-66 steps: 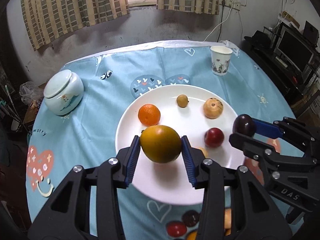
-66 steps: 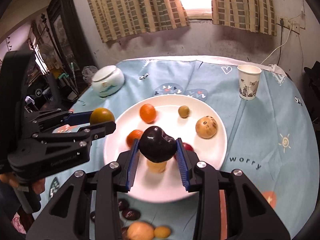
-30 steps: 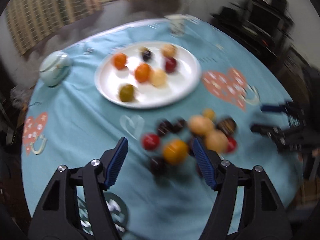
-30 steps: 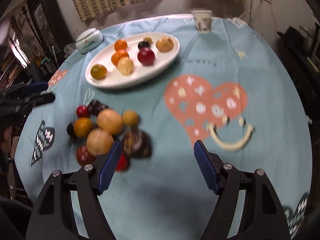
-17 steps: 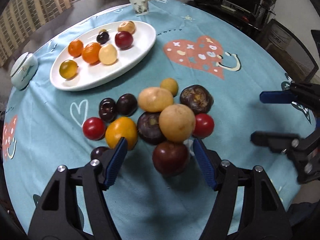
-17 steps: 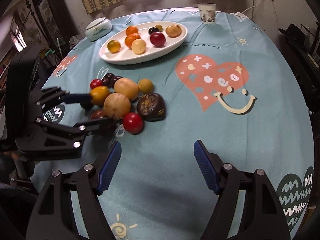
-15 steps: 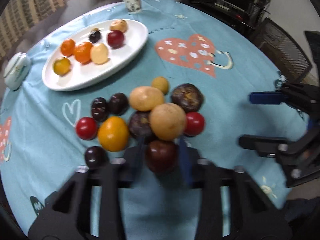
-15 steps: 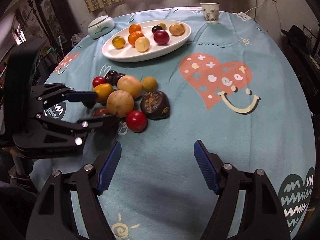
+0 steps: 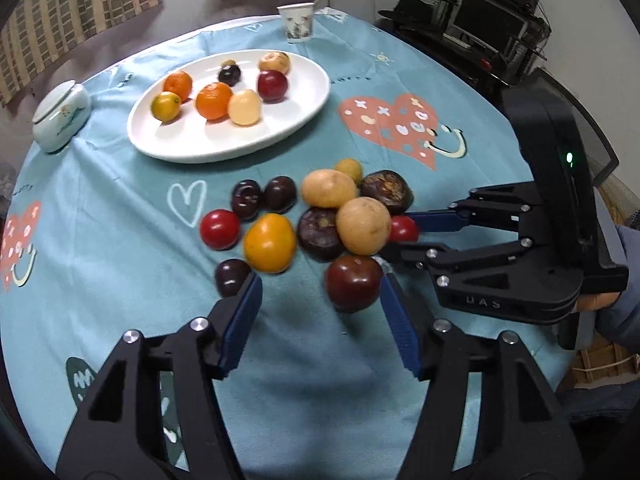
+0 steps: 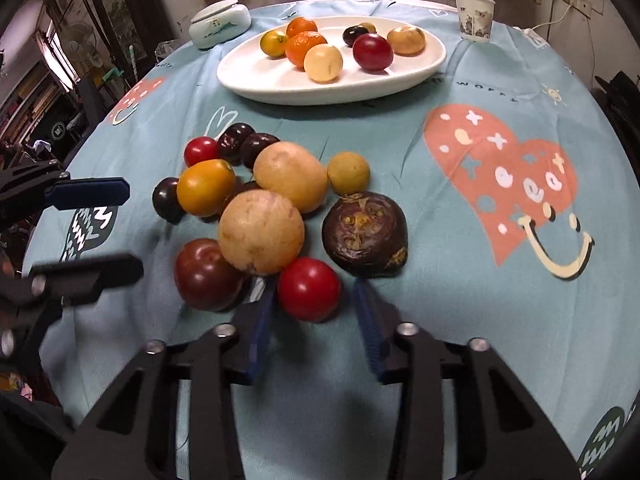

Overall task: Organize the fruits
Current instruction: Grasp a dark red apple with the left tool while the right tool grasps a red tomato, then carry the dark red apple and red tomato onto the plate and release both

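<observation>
A pile of loose fruit lies on the blue tablecloth, and a white plate (image 9: pixel 312 108) behind it holds several more. My left gripper (image 9: pixel 320 284) is over the pile's near edge. Its jaws are opening, with a dark red plum (image 9: pixel 354 284) between them, close to the right pad and away from the left. My right gripper (image 10: pixel 314 284) comes in from the right. Its jaws are closing around a small red fruit (image 10: pixel 309 289), and a narrow gap still shows at the right pad. A large tan fruit (image 10: pixel 262 232) and a wrinkled dark fruit (image 10: pixel 365 236) sit just behind it.
A white lidded jar (image 9: pixel 60 118) stands left of the plate and a paper cup (image 9: pixel 295 22) stands behind it. A yellow-orange fruit (image 9: pixel 270 248) and small dark plums lie on the pile's left side. A sleeve (image 9: pixel 624 280) shows at the right edge.
Both grippers have come down closer to the pile. The left jaws, narrowed around the dark plum half a second ago, have spread apart. The right jaws have narrowed around the red fruit.
</observation>
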The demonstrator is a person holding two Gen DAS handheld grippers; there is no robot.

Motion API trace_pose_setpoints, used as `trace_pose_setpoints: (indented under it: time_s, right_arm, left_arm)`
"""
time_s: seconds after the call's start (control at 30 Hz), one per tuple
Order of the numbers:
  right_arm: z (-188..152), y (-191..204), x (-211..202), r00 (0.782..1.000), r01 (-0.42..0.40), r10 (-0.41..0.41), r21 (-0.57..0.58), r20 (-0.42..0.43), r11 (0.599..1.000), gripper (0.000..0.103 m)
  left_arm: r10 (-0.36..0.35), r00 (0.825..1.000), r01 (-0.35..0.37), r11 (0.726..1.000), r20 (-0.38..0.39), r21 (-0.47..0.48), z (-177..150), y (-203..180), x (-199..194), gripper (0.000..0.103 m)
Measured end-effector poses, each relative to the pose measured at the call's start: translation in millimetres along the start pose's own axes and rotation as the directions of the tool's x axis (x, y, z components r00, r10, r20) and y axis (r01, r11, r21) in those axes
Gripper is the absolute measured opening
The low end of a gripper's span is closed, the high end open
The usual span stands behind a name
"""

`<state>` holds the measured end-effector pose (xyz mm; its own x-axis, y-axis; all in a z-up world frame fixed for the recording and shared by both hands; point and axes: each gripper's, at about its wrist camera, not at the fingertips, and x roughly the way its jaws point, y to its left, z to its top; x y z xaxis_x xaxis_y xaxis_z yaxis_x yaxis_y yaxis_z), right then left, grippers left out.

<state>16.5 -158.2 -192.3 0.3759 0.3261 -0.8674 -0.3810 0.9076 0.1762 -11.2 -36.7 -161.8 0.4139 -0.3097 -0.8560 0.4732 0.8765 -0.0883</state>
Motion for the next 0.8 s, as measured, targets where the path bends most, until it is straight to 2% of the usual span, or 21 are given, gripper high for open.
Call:
trace_pose_setpoints:
  time_s: [0.13, 0.37, 0.4, 0.43, 0.47, 0.63, 0.8]
  right_arm:
    - [-4, -1, -11, 1.0, -0.017, 0.017, -0.025, 0.0, 1.0, 0.03]
    - [-24, -25, -31, 1.0, -0.016, 0.015, 0.091, 0.016, 0.996, 0.03]
    - [-25, -25, -32, 1.0, -0.016, 0.014, 0.096, 0.016, 0.995, 0.03]
    - [-27, -26, -33, 1.0, -0.016, 0.015, 0.104, 0.017, 0.994, 0.03]
    - [-28, -25, -34, 1.0, -0.016, 0.014, 0.107, 0.019, 0.994, 0.03]
    - [-30, -20, -42, 0.999, -0.022, 0.018, 0.101, 0.037, 0.995, 0.03]
    - [-23, -7, -53, 0.997, -0.045, 0.041, 0.072, 0.065, 0.996, 0.03]
  left_arm:
    - [-0.007, 1.0, 0.008, 1.0, -0.026, 0.029, 2, -7, 12, 0.066]
    - [-0.006, 0.997, 0.01, 0.998, -0.074, 0.059, 8, -18, 43, 0.065]
    - [-0.005, 0.997, 0.01, 0.998, -0.079, 0.06, 9, -19, 46, 0.062]
    - [-0.009, 0.996, 0.014, 0.998, -0.087, 0.062, 10, -20, 48, 0.043]
    - [-0.012, 0.995, 0.019, 0.998, -0.103, 0.062, 10, -20, 49, 0.041]
    - [-0.001, 0.997, 0.004, 0.999, -0.081, 0.041, 8, -14, 31, 0.04]
    - [0.082, 0.996, -0.082, 0.997, -0.036, 0.011, 14, -8, -4, 0.039]
